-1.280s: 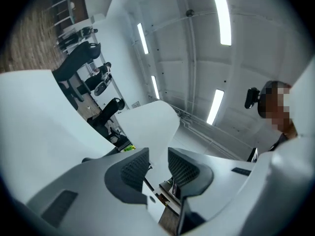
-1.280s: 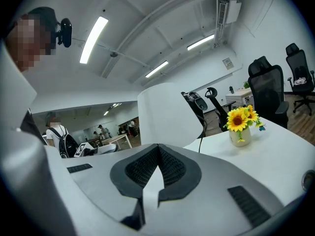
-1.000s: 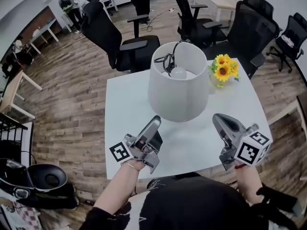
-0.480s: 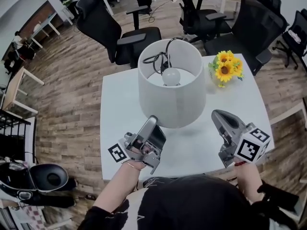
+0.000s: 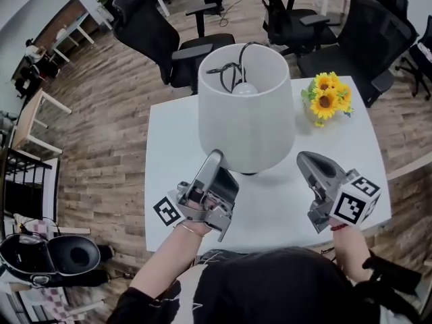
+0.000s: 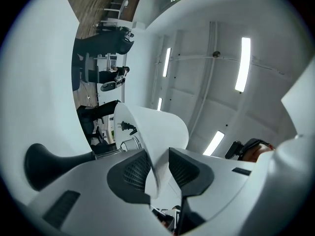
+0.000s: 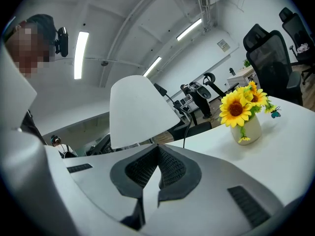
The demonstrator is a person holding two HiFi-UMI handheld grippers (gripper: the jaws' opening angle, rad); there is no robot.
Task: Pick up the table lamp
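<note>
A table lamp (image 5: pixel 246 113) with a wide white shade, a bulb (image 5: pixel 244 88) and a black cord inside stands on the white table (image 5: pixel 169 147). My left gripper (image 5: pixel 221 166) is at the shade's lower near rim. In the left gripper view the thin shade edge (image 6: pixel 157 132) runs between the pads of the left gripper (image 6: pixel 158 173), whose jaws have just been closing and now pinch it. My right gripper (image 5: pixel 307 162) hovers shut and empty to the right of the lamp, apart from it. The right gripper view shows the shade (image 7: pixel 135 109) beyond the shut right gripper (image 7: pixel 158 173).
A small white vase of sunflowers (image 5: pixel 327 98) stands on the table right of the lamp, also in the right gripper view as the sunflower vase (image 7: pixel 243 117). Black office chairs (image 5: pixel 152 29) ring the far side of the table. Wooden floor lies to the left.
My left gripper has moved up to the shade's rim and its jaws have narrowed onto it. The lamp now looks taller and nearer. The right gripper shifted slightly and stays shut.
</note>
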